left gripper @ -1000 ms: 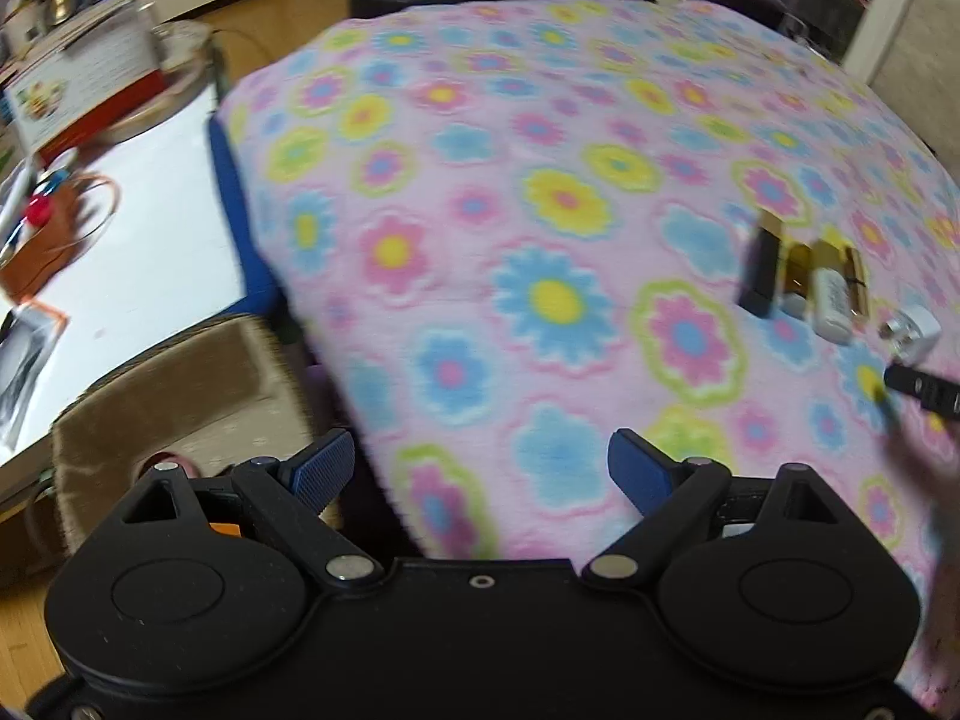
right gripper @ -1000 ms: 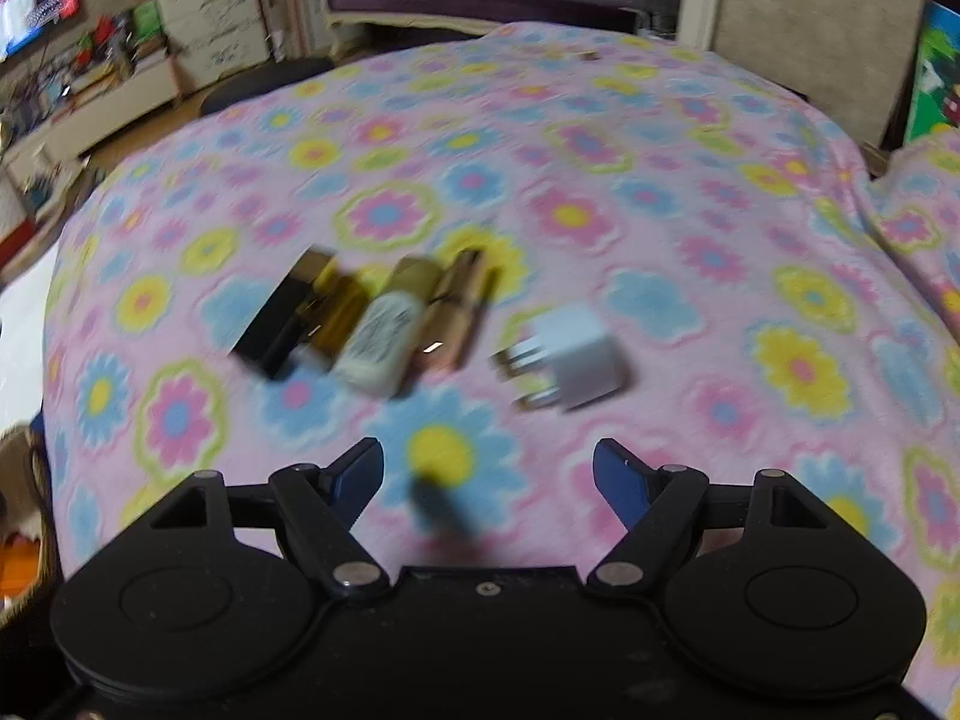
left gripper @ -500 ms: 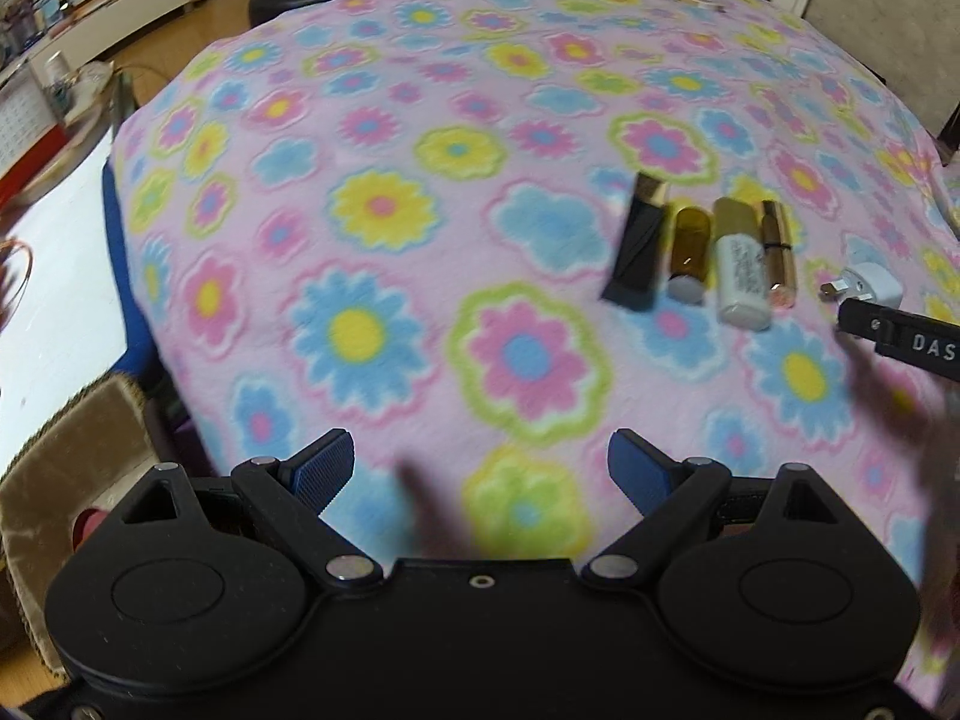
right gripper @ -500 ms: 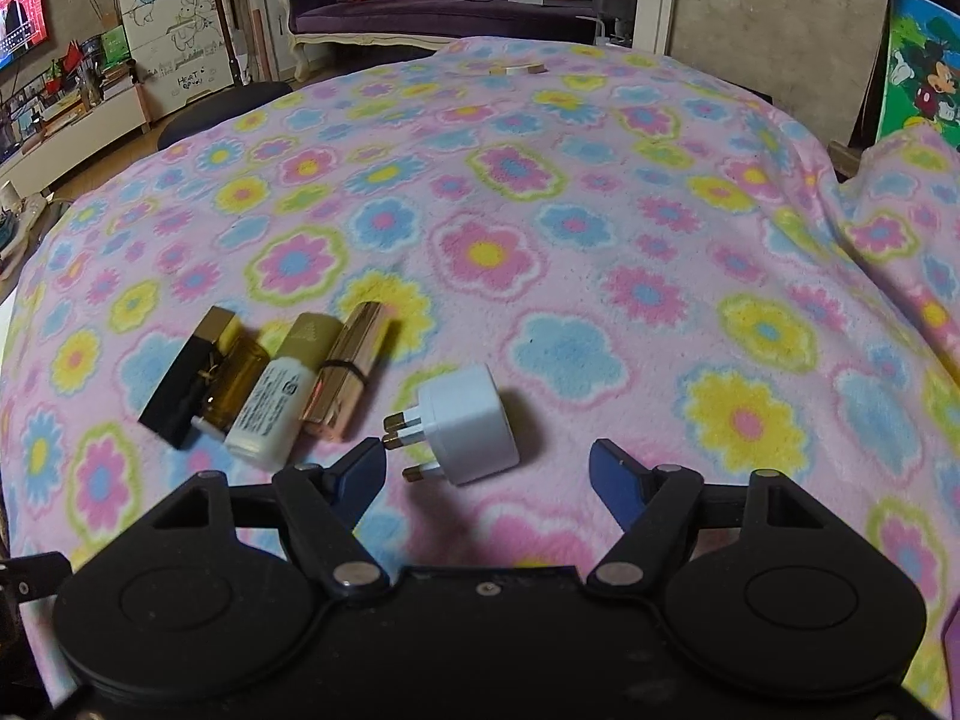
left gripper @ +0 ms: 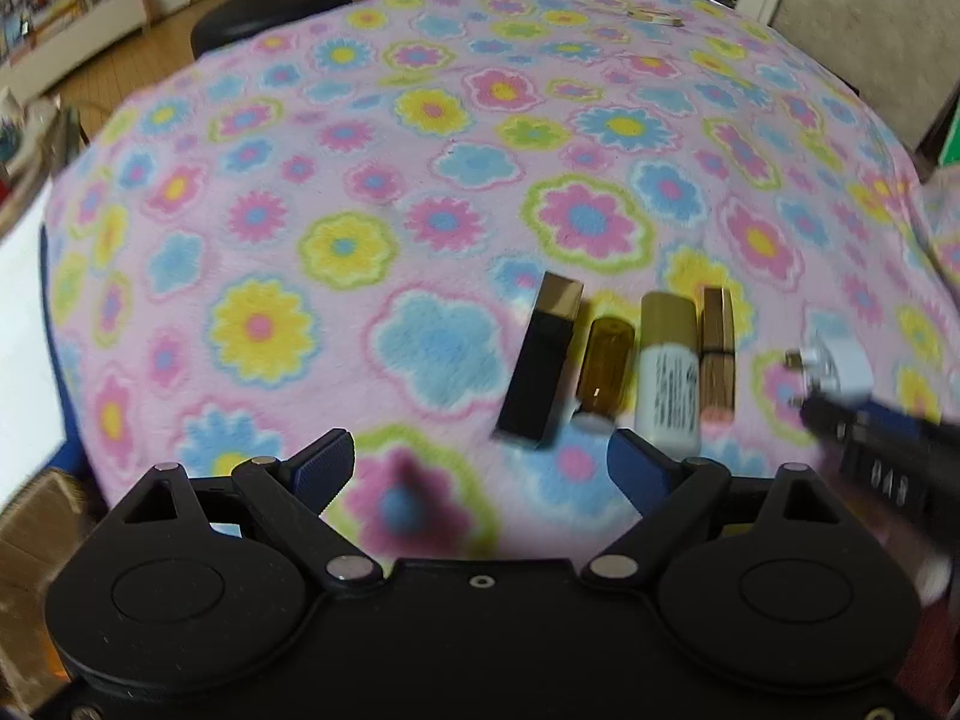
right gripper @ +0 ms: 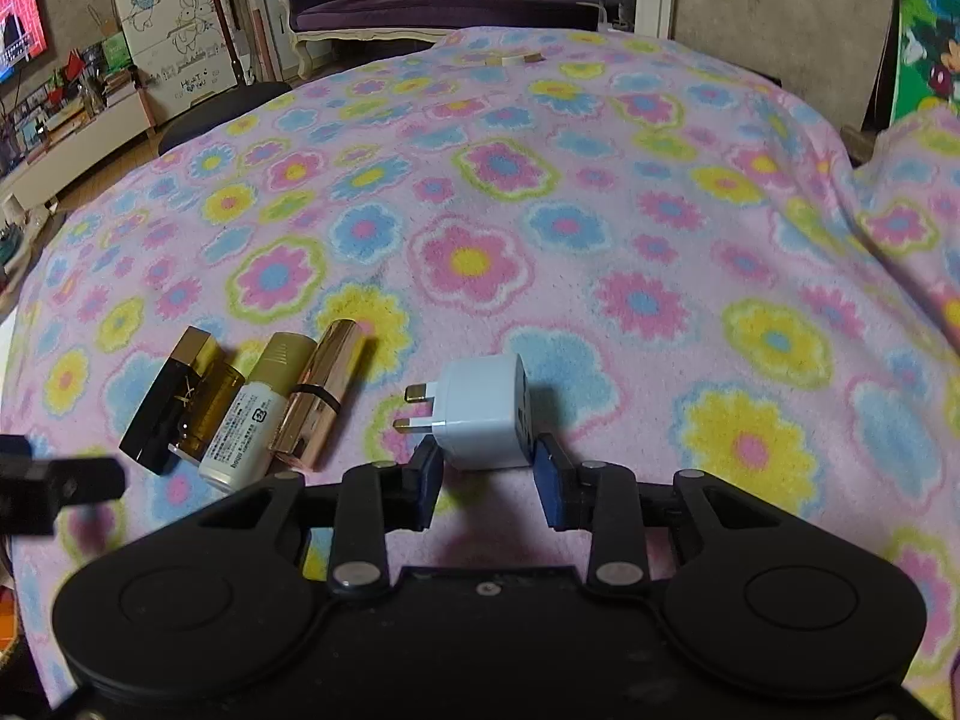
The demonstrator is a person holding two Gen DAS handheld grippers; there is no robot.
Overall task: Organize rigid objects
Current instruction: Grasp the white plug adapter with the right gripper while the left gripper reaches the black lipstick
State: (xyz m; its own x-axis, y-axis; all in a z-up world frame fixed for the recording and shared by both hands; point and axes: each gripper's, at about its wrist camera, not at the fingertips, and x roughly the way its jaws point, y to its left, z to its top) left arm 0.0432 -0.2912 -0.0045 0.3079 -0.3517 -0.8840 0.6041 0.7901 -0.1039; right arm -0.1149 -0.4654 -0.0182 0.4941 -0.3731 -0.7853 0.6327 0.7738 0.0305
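Note:
A white plug adapter (right gripper: 486, 414) lies on the flowered blanket (right gripper: 600, 210), prongs pointing left. My right gripper (right gripper: 489, 471) has its jaws closed in on the adapter's near sides. Left of it lie side by side a rose-gold lipstick (right gripper: 318, 393), a white tube with gold cap (right gripper: 255, 414), an amber bottle (right gripper: 210, 405) and a black-and-gold case (right gripper: 165, 402). In the left wrist view the same row shows: black case (left gripper: 540, 366), amber bottle (left gripper: 603, 366), white tube (left gripper: 669, 372), lipstick (left gripper: 718, 354), adapter (left gripper: 837, 369). My left gripper (left gripper: 480, 468) is open and empty, just before the black case.
The blanket falls away at the left edge, with a white surface (left gripper: 24, 348) and a cardboard box (left gripper: 30, 534) below. A small item (right gripper: 513, 60) lies at the blanket's far edge. A dark stool (left gripper: 270, 15) and a sofa (right gripper: 444, 6) stand beyond.
My right gripper has moved forward and closed its jaws onto the adapter. My left gripper has swung right and forward, bringing the row of items close in front of it.

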